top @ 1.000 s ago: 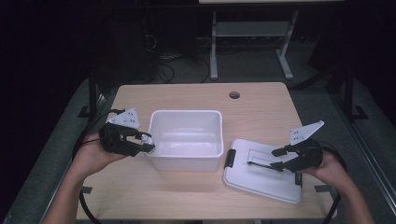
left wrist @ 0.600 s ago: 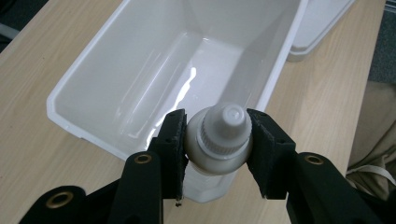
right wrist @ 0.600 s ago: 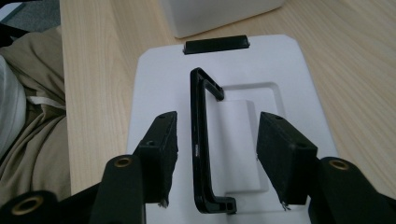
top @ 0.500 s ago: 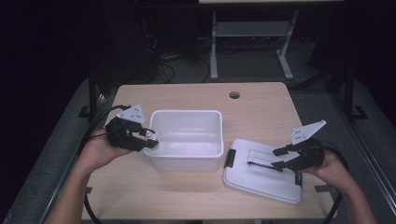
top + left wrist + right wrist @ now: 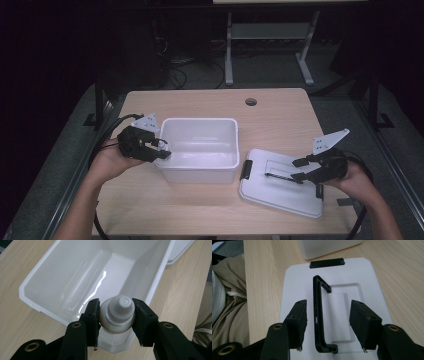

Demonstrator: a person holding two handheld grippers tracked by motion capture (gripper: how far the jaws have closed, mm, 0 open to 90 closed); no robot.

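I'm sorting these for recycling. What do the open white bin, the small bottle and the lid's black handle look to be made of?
White bin: likely glossy moulded plastic; its floor shows bright reflections and the walls look slightly translucent.
Small bottle: probably white plastic, smooth, with a ribbed screw cap; the left hand-held gripper clamps it.
Black handle: seemingly rigid black plastic with a slight sheen, on the matte white lid.

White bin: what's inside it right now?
The white bin looks empty: bare glossy floor and walls. The small white bottle in the left tongs hangs at its near rim and hides that corner. The lid lies beside the bin.
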